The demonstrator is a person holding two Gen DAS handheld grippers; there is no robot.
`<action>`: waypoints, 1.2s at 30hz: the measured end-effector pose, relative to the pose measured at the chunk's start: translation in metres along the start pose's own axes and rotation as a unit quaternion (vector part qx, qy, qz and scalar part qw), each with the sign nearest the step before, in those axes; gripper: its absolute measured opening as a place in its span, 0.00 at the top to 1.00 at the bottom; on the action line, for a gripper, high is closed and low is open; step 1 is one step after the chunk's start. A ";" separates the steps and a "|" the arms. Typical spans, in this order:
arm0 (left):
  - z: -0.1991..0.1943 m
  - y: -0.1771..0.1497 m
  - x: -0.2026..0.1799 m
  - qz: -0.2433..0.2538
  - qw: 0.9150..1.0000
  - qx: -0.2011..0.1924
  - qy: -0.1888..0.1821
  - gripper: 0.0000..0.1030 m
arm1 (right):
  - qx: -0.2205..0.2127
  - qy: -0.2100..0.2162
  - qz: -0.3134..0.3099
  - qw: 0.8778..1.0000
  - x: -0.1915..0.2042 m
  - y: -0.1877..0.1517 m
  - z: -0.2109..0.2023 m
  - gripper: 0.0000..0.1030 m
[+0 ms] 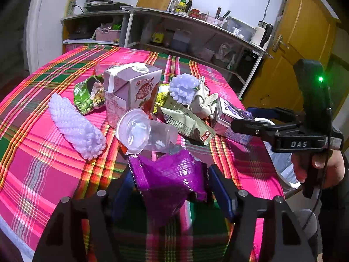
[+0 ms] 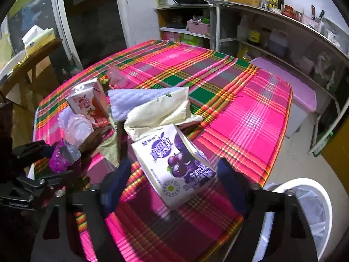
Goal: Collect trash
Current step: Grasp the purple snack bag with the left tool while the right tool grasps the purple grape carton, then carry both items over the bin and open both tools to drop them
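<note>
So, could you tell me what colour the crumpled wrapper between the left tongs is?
Purple wrapper, clearest in the left wrist view.

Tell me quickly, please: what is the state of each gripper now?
Left gripper: open, jaws around the purple wrapper, not yet pressing it.
Right gripper: open, jaws on either side of the grape milk carton, no grip visible.

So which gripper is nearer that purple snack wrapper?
Left. The left gripper straddles the purple snack wrapper, fingers either side. The right gripper is off to the side, around the grape milk carton.
</note>
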State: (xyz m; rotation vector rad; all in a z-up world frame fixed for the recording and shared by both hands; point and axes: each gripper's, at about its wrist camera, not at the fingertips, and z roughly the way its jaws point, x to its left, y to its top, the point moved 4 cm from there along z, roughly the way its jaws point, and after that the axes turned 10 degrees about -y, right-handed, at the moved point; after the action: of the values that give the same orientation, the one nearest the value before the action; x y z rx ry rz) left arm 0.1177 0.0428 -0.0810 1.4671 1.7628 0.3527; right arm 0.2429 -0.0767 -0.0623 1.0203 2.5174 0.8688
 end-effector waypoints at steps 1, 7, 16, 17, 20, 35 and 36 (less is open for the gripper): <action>-0.001 0.000 0.001 -0.001 1.000 0.000 0.001 0.38 | 0.003 0.003 0.001 1.000 0.001 -0.001 0.000 0.35; -0.004 -0.001 0.004 -0.002 1.000 0.000 0.004 0.42 | 0.004 0.002 -0.005 1.000 0.009 -0.007 -0.008 0.38; -0.013 -0.005 0.002 0.005 1.000 -0.004 0.009 0.55 | -0.009 -0.009 0.030 0.999 0.016 -0.023 -0.030 0.39; -0.015 -0.006 0.002 0.005 1.000 -0.005 0.009 0.57 | -0.013 -0.011 0.037 0.999 0.016 -0.026 -0.034 0.39; -0.019 -0.007 0.000 0.008 1.000 -0.005 0.009 0.62 | -0.021 -0.014 0.055 0.998 0.017 -0.033 -0.044 0.39; -0.045 -0.005 -0.039 0.047 0.998 -0.025 -0.019 0.66 | -0.062 -0.050 0.124 0.989 0.008 -0.066 -0.099 0.39; -0.045 -0.004 -0.043 0.052 0.998 -0.024 -0.024 0.66 | -0.065 -0.055 0.133 0.987 0.004 -0.071 -0.104 0.39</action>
State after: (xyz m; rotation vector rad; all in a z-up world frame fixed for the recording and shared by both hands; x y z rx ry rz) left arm 0.0826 0.0138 -0.0376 1.5251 1.6321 0.4071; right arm 0.1546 -0.1582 -0.0262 1.3408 2.2345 1.0045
